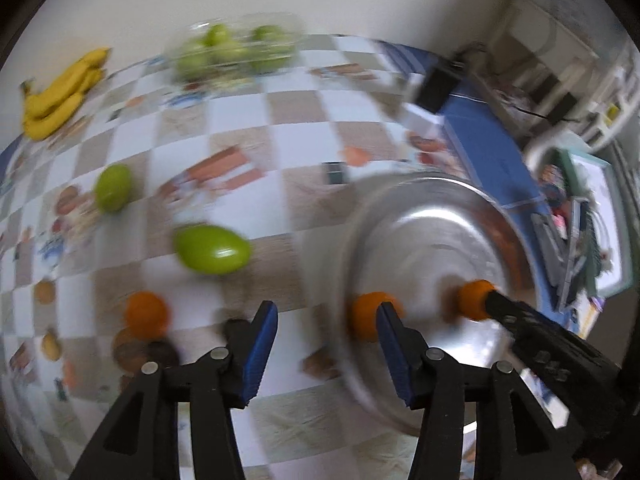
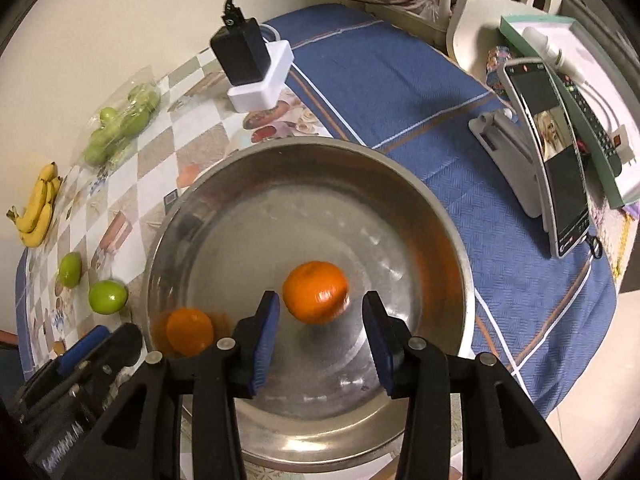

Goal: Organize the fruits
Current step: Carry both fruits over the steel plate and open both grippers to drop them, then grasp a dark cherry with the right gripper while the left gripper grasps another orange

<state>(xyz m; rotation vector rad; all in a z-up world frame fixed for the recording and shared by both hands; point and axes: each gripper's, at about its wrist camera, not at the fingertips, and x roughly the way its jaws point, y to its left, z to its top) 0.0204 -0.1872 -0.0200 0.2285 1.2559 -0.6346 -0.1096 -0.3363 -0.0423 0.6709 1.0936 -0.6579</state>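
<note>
A steel bowl [image 2: 400, 184] sits on the table. In the right wrist view an orange [image 2: 315, 292] lies inside it, just beyond my open right gripper [image 2: 320, 312], and a second orange [image 2: 189, 330] rests by the bowl's left wall. In the blurred left wrist view my left gripper [image 1: 326, 320] is open and empty at the bowl's [image 1: 436, 200] left rim. There I see one orange [image 1: 366, 318] in the bowl, one [image 1: 474, 300] by the right gripper's tip, and a third orange [image 1: 145, 314] on the cloth. Two green fruits [image 1: 212, 249] [image 1: 113, 187] lie loose to the left.
A bunch of bananas [image 1: 60, 94] and a clear bag of green fruits [image 1: 234, 50] lie at the far side by the wall. A black charger on a white box [image 2: 256, 68], a phone on a stand [image 2: 552, 152] and a blue cloth [image 2: 400, 88] are right of the bowl.
</note>
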